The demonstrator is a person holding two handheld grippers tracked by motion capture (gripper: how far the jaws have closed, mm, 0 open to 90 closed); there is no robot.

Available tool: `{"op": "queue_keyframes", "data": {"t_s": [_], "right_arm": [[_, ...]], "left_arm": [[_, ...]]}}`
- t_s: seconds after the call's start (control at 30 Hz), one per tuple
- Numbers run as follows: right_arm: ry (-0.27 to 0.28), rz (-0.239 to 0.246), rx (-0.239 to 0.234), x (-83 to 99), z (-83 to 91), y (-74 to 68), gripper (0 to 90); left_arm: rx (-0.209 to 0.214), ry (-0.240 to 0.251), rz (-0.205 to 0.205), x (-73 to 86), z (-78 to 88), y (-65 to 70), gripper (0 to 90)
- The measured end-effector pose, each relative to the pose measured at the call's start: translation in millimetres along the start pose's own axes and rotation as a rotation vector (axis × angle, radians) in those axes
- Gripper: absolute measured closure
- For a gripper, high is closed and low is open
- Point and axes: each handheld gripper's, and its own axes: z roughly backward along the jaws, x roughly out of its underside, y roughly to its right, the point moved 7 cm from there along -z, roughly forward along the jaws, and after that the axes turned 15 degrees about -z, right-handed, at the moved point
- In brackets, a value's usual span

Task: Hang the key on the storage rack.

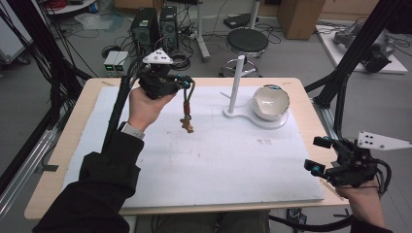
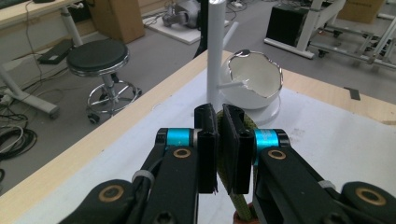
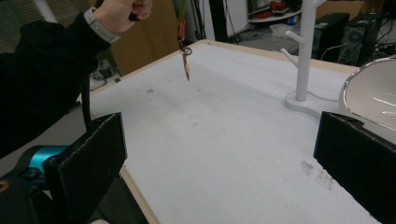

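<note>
My left gripper (image 1: 187,83) hangs over the back left of the white mat (image 1: 209,160), shut on an olive cord keychain (image 1: 186,104). An orange clasp and a small brown pendant (image 1: 186,125) dangle from the cord above the mat. In the left gripper view the jaws (image 2: 218,116) pinch the cord (image 2: 240,205), facing a white peg stand (image 2: 215,60) and a white bowl (image 2: 252,79). My right gripper (image 1: 316,154) stands open at the table's right front edge with nothing between its pads (image 3: 219,126). From there the keychain (image 3: 186,65) hangs at upper left.
The peg stand (image 1: 236,85) and the tilted bowl (image 1: 270,103) share a white base at the back right of the mat. A black stool (image 1: 247,41) and computer towers (image 1: 155,26) stand beyond the table. Black frame struts (image 1: 340,92) rise at the right.
</note>
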Motion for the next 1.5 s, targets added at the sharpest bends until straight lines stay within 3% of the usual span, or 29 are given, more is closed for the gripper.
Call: {"op": "queue_keyframes", "data": {"t_s": [0.23, 0.37, 0.57, 0.77, 0.97, 1.17, 1.5], "right_arm": [[0.02, 0.004, 0.012, 0.7, 11.6, -1.2, 1.6], [0.013, 0.031, 0.009, 1.4, 13.0, -7.8, 1.6], [0.024, 0.052, -0.007, 0.8, 16.4, -20.0, 1.6], [0.025, 0.044, -0.002, 3.4, 21.5, -20.2, 1.6], [0.04, 0.042, -0.002, 3.9, 30.0, -20.2, 1.6], [0.053, 0.046, 0.007, 6.3, 39.0, -21.6, 1.6], [0.054, 0.043, 0.012, 8.9, 43.8, -22.0, 1.7]], "left_arm": [[0.0, -0.02, -0.008, -11.6, -31.8, 11.5, 84.4], [-0.001, -0.033, -0.01, -16.6, -51.8, 16.7, 84.4], [-0.012, -0.022, 0.013, -23.2, -78.3, 19.5, 84.4], [0.003, -0.032, 0.025, -25.5, -106.0, 28.7, 84.4], [0.002, -0.041, 0.018, -32.0, -125.9, 39.1, 84.4], [-0.025, -0.057, 0.006, -32.7, -138.9, 39.1, 84.4], [-0.043, -0.107, 0.022, -22.6, -157.3, 35.9, 84.4]]}}
